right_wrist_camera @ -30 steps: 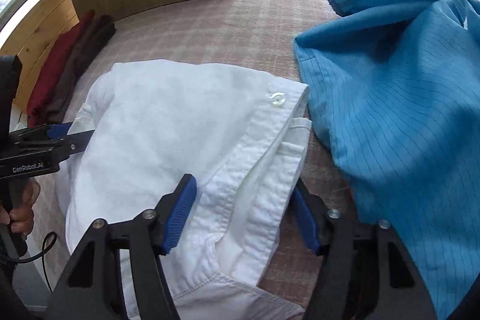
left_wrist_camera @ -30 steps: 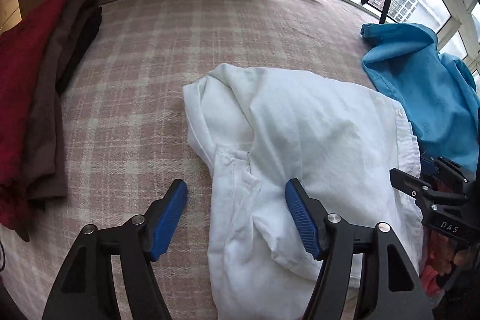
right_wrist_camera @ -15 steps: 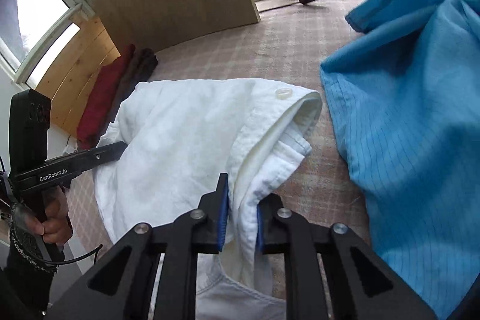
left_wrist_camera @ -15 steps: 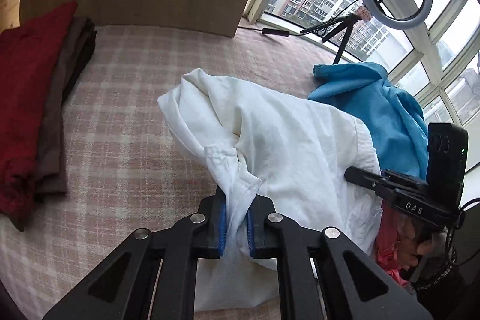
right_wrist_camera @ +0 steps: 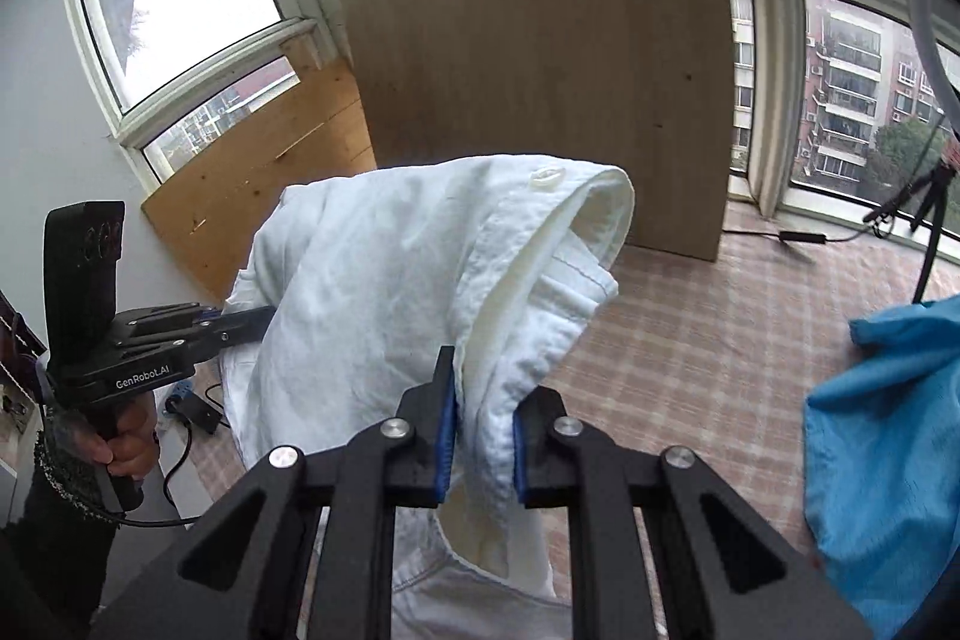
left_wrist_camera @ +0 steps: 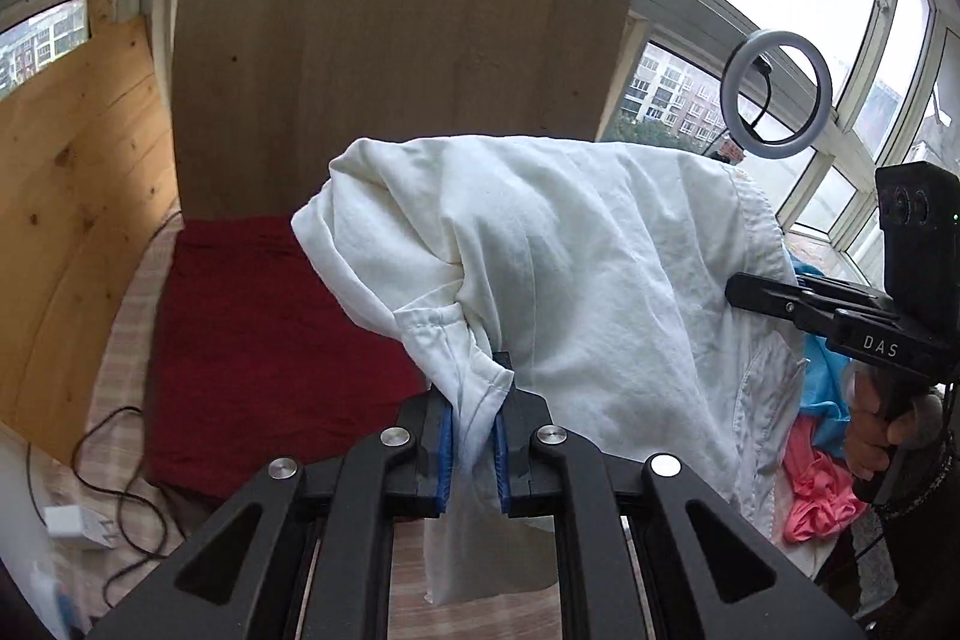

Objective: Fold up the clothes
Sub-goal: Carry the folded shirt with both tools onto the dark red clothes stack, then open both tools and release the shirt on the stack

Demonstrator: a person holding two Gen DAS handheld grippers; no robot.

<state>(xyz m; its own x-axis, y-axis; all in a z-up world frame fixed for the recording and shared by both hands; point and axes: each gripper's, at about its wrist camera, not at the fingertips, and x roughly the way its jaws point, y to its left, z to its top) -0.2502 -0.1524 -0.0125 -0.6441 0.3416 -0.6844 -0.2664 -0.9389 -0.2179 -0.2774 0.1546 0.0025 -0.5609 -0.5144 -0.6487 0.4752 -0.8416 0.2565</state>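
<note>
In half a second I've raised the white shirt (left_wrist_camera: 570, 280) off the plaid bed (right_wrist_camera: 690, 316): left gripper (left_wrist_camera: 473, 439) and right gripper (right_wrist_camera: 483, 445) both clamped on bunched fabric (ready to spread). Beyond lie the blue garment (right_wrist_camera: 888, 460), red clothes (left_wrist_camera: 258, 340), ring light (left_wrist_camera: 777, 94).

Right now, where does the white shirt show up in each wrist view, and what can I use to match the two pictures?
Left wrist: the white shirt fills centre and right, pinched low centre by the left gripper.
Right wrist: it hangs centre-left, its buttoned edge clamped by the right gripper.
Shared landmark: the upright brown board behind the shirt, also in the right view.
</note>
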